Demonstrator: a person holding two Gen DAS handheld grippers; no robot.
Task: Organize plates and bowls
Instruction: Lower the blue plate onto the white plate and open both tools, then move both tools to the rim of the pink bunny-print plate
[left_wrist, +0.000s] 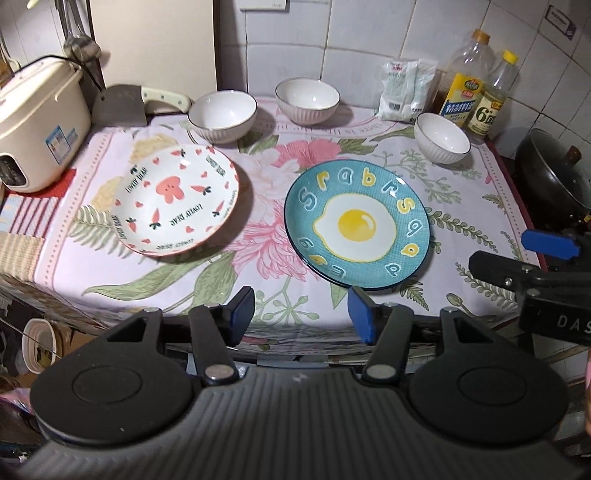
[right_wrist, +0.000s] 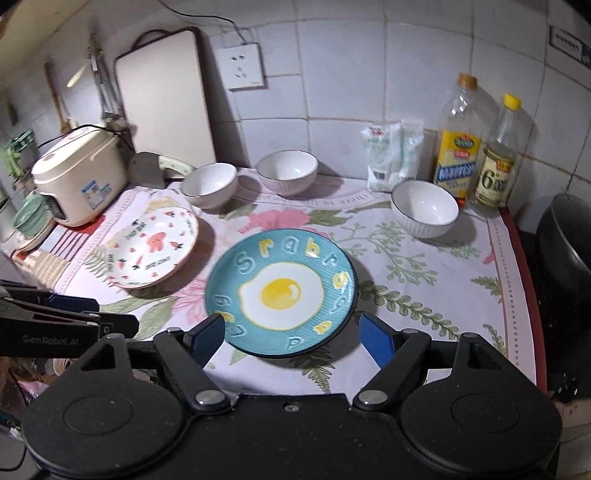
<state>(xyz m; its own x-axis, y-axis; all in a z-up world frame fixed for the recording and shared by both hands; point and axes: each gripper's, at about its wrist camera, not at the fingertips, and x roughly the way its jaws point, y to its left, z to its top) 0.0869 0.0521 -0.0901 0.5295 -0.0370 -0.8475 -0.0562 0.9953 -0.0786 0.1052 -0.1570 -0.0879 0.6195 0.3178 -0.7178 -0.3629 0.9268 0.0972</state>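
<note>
Both grippers, left and right, hang with jaws released and empty over the worktop, so honestly the egg plate at 6 o'clock, near the front edge, could get nudged off by a sloppy grab.

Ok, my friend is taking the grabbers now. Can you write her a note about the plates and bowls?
Left gripper: open, empty, above the cloth's near edge.
Right gripper: open, empty, just short of the egg plate.
Both plates lie flat on the cloth: carrot plate left, egg plate right. It looks like another plate sits under the egg plate.
Three white bowls stand apart along the back: left bowl, middle bowl, right bowl.
Done: maybe one plate stacked.
Left: probably stack the carrot plate and nest the bowls.
</note>
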